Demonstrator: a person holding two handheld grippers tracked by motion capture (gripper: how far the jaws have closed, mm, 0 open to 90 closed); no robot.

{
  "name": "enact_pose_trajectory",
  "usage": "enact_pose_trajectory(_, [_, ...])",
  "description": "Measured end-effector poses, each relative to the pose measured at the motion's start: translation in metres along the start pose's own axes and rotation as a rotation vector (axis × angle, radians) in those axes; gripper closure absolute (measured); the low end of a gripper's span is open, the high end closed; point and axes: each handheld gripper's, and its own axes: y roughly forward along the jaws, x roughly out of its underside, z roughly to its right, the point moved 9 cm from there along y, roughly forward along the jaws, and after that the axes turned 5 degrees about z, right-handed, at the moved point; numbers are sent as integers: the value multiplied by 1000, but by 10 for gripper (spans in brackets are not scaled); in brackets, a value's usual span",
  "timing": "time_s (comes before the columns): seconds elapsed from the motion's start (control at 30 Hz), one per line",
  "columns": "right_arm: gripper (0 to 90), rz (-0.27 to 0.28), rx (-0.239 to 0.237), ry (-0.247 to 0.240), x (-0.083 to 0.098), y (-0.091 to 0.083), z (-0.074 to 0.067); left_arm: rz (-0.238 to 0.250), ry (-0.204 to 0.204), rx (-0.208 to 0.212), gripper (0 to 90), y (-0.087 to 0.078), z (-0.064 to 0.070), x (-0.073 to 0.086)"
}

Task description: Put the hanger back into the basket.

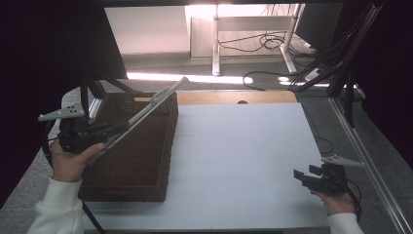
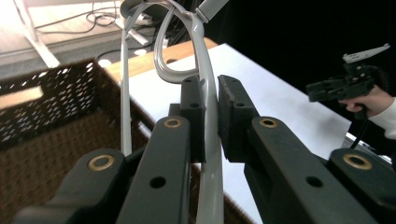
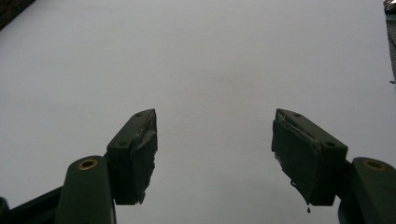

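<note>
so, left gripper (image 1: 127, 123) is clenched on a grey-white clothes hanger (image 1: 155, 102), its fingers (image 2: 195, 105) pinching the hanger's thin bar from both sides w/ no gap showing in the left gripper view. hanger runs slanted up & away from the hand, far end (image 1: 181, 81) poking out past the back edge of the desk, and it hangs in the air over the brown woven basket (image 1: 146, 161), not touching it as far as i can tell. in the left gripper view the hanger's curved neck (image 2: 163, 56) loops up above the pads and a second thin bar (image 2: 125, 93) drops down beside the left jaw. basket sits on the left side of the white desk (image 1: 243, 161), its near side close to the front edge, far side near the back left corner; inside looks bare from what the left gripper view gives, tho part is hidden. left hand (image 1: 70, 158) w/ white sleeve holds that gripper just off the basket's left wall. right gripper (image 1: 303, 174) is near the front right corner of the desk, low over the white top, held by the right hand (image 1: 336, 200). its fingers (image 3: 135, 154) are released, standing wide apart w/ nothing but bare desk between them. the 2 grippers are well apart.
</note>
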Motion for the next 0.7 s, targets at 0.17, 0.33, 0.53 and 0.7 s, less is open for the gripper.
enact_pose_trajectory(0.17, [318, 0, 2, 0, 0, 0, 0, -10, -18, -9, 822, -7, -15, 16])
enact_pose_trajectory(0.33, [318, -3, 5, 1, 1, 1, 1, -9, -47, -29, 822, -16, -31, 30])
enact_pose_trajectory(0.53, [318, -5, 7, 0, 2, 2, 1, -22, -61, -25, 822, -20, -41, 42])
enact_pose_trajectory(0.7, [318, -10, 8, 5, 3, 2, 1, -56, -61, -38, 821, -15, -47, 53])
